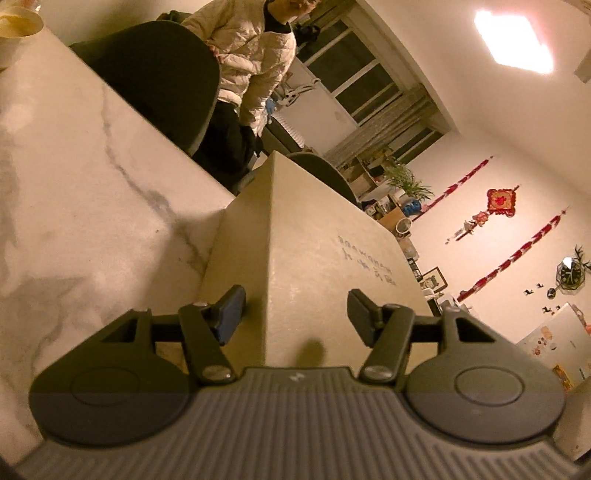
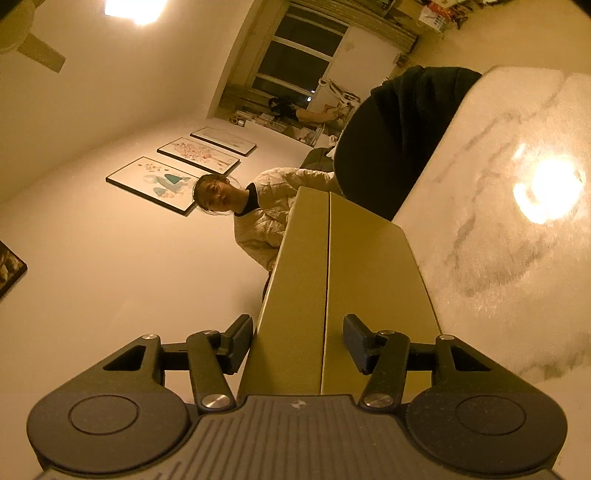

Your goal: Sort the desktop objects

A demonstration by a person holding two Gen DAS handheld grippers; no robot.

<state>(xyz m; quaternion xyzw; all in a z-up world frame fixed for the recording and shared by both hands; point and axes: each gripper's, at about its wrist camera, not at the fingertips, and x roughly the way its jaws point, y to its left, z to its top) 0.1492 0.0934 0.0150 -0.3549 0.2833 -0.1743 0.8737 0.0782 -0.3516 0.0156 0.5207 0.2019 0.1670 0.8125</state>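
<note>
The white grey-veined marble tabletop spread to the left of the left gripper and to the right of the right gripper; a beige rectangular cardboard box rested on it, its corner edge between each gripper's 2 fingers; both grippers stood spread around the box, pads apart from its faces; a dark chair back rose beyond the table edge.

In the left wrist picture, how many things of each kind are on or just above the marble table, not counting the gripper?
beige box: 1
pale bowl, at the far corner, cut off by the picture edge: 1
Total: 2
</note>
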